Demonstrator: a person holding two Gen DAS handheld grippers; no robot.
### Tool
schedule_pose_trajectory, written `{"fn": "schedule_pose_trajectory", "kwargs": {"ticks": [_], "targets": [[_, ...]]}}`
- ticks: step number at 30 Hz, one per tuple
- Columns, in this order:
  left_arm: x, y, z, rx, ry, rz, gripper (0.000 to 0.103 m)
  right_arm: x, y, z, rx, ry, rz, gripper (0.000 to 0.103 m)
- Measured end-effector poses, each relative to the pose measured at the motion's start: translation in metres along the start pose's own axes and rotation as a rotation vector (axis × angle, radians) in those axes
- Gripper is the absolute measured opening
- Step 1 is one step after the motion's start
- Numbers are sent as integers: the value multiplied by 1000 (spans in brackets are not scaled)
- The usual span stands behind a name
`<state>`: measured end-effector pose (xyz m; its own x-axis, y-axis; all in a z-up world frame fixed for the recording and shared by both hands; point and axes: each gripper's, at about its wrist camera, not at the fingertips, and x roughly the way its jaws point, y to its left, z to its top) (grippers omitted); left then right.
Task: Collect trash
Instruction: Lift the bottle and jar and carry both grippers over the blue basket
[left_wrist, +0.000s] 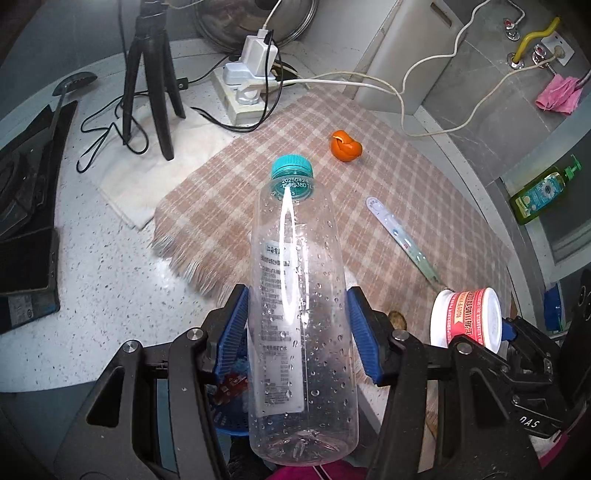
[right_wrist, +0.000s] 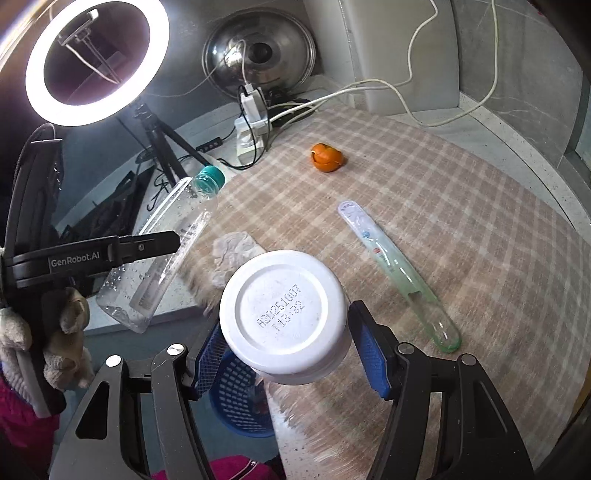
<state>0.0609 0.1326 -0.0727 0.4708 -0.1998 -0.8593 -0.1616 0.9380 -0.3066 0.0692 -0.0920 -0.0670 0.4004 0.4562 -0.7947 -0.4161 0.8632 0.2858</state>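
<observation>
Nearest the lens in your left wrist view, a clear plastic bottle (left_wrist: 295, 317) fills the middle, its base toward the camera and its teal cap (left_wrist: 291, 168) pointing away. Your left gripper (left_wrist: 299, 328) is clamped on the bottle's body, a blue pad against each side. White print on the neck reads "20250424", with a second line too small to be sure of. The label text on the bottle's side cannot be read. Water drops dot the inside.

Your right gripper (right_wrist: 284, 343) holds a white plastic cup (right_wrist: 282, 314), bottom toward the camera, blue pads on both sides. The stamp on its base reads "H20251007" and "T13:32", though the characters are faint. In the left view the cup's red label shows Chinese writing, hard to read.

Below both grippers sits a blue mesh basket (right_wrist: 240, 402), mostly hidden behind the cup and fingers. The left gripper's arm bears "GenRobot.AI".

On the checked cloth (right_wrist: 461, 221) lie an orange peel (right_wrist: 327, 158), a long clear toothbrush package (right_wrist: 399, 273), and a crumpled tissue (right_wrist: 232, 254) near the cloth's edge. A lit ring light (right_wrist: 96, 62) glares at upper left.
</observation>
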Motion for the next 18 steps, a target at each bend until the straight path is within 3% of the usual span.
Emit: {"fn": "schedule_pose_trajectory", "kwargs": {"ticks": [18], "targets": [[-22, 71, -95, -98, 61, 52, 55, 23, 68, -48, -100, 104, 86, 64]]}}
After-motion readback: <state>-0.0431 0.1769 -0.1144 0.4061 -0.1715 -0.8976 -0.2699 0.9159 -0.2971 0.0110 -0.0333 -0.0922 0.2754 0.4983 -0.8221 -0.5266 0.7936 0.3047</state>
